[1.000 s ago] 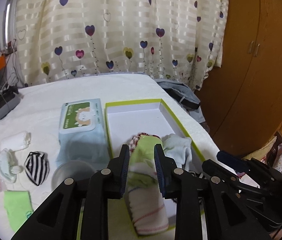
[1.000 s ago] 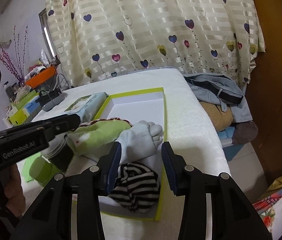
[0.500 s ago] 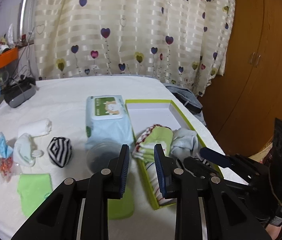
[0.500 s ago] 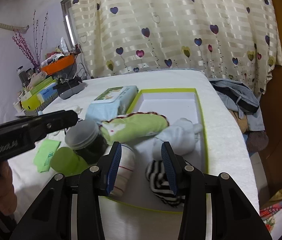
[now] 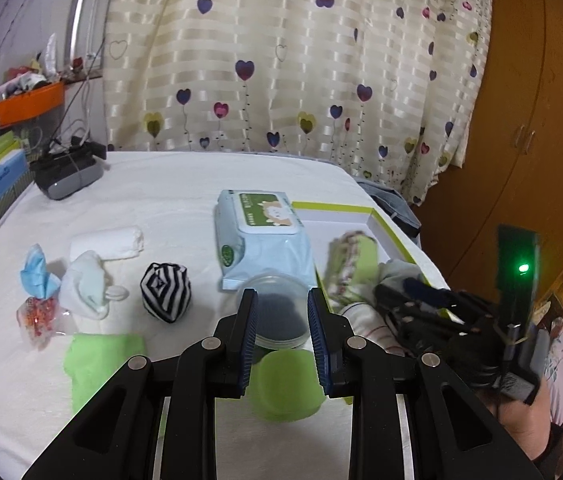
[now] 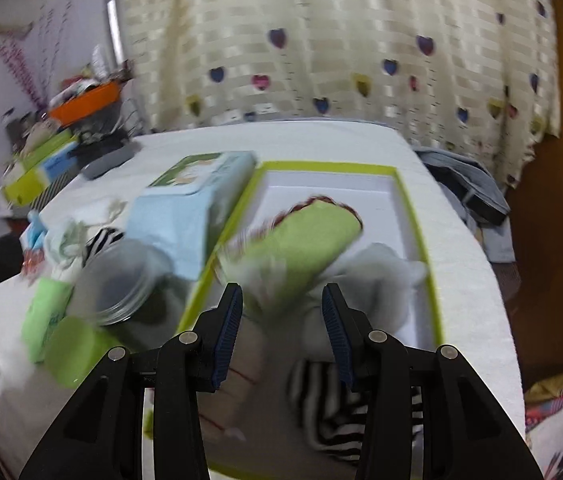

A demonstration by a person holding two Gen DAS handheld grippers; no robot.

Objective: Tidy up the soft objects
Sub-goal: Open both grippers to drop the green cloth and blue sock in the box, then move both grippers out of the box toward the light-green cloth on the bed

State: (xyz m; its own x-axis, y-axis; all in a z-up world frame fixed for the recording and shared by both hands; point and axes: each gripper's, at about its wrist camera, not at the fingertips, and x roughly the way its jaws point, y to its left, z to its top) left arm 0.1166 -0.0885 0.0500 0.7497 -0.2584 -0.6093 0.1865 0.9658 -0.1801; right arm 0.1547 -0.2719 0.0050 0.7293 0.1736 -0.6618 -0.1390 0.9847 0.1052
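Observation:
A white box with a green rim (image 5: 377, 216) lies on the white bed and holds a rolled green sock (image 6: 305, 236), a pale grey sock (image 6: 377, 276), a black-and-white striped sock (image 6: 321, 412) and a white roll with a red stripe (image 6: 237, 384). My right gripper (image 6: 281, 308) is open above these with nothing between its pads. My left gripper (image 5: 281, 332) hovers left of the box, open and holding nothing. Further left on the bed lie a striped sock ball (image 5: 165, 292), a white roll (image 5: 107, 242), a pale blue sock (image 5: 85, 286) and a green cloth (image 5: 101, 364).
A pack of wet wipes (image 5: 261, 240) lies beside the box. A lidded clear jar (image 5: 277, 312) and a green cup (image 5: 285, 384) sit below my left gripper. A blue cloth (image 5: 35, 272), a red packet (image 5: 35, 320) and a dark device (image 5: 67, 172) are at the left.
My left gripper has moved left, off the green sock in the box to above the jar. My right gripper has also shifted left over the box. Both openings look unchanged.

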